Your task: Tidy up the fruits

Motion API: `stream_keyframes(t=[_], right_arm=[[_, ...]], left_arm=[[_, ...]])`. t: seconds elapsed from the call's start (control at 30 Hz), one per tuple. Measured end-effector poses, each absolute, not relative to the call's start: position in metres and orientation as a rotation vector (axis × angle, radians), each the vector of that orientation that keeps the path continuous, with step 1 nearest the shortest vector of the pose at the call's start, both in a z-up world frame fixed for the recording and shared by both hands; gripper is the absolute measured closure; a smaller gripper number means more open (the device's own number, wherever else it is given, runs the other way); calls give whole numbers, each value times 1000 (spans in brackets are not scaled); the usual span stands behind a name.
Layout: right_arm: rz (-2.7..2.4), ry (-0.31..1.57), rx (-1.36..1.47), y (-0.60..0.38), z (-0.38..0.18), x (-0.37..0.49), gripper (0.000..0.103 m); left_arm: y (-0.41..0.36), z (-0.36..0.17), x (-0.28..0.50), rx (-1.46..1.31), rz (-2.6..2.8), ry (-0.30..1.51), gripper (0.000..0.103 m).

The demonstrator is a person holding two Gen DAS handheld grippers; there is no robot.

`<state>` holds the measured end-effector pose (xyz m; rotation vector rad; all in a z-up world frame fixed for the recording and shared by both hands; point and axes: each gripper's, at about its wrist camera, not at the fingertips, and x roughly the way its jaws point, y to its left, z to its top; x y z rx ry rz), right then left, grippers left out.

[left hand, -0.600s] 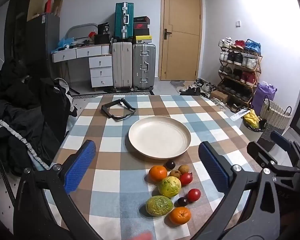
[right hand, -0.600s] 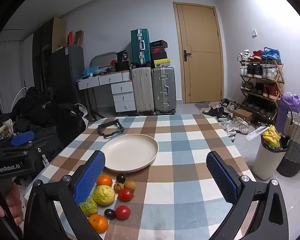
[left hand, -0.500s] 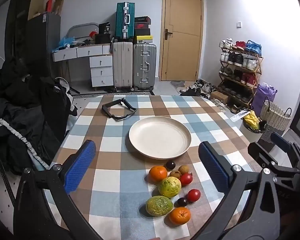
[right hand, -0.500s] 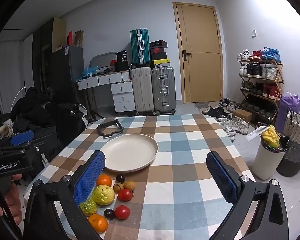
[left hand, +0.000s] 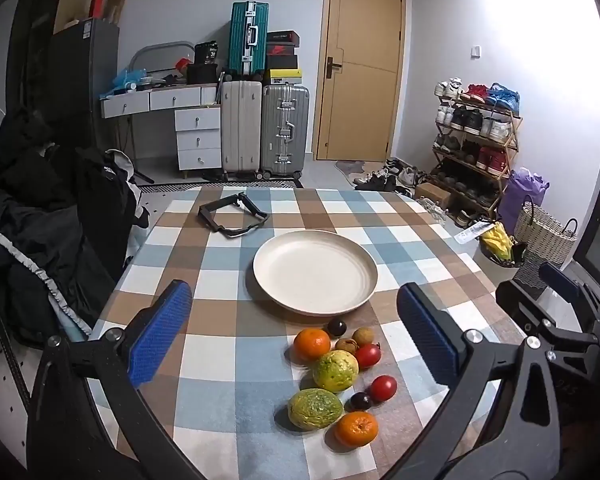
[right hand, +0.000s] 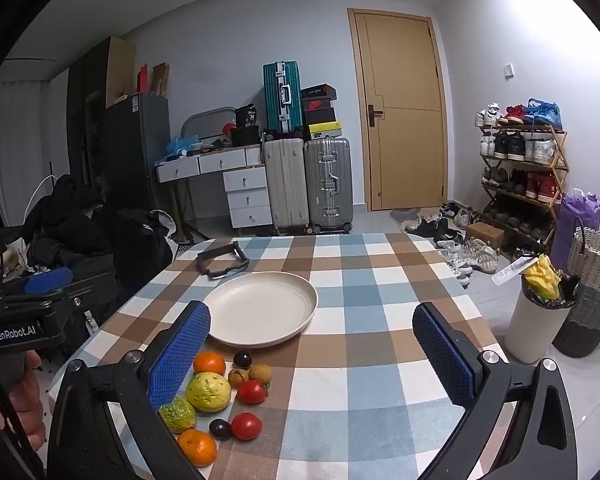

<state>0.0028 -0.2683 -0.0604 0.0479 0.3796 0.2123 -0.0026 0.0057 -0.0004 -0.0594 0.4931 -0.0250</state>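
Left wrist view shows your left gripper (left hand: 296,336) and right gripper (right hand: 314,354) both wide and empty above the loose fruit cluster (left hand: 338,372) beside the round cream plate (left hand: 315,276); a hasty grab probably scatters neighbours.

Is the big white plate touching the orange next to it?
Apart. In the left wrist view, a strip of checked tablecloth shows between the plate rim and the orange. The right wrist view shows the same gap.

Wooden door (left hand: 362,64), suitcases (left hand: 266,128) beside white drawers (left hand: 198,136), shoe rack (left hand: 474,136) right, pale walls.
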Motion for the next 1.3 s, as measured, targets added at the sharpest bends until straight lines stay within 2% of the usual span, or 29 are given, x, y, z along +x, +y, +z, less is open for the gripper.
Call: stream_keyframes(t=[1.3], right_arm=[[242, 349, 45, -264, -63, -5, 0]], left_arm=[[7, 1, -2, -52, -22, 499, 1]])
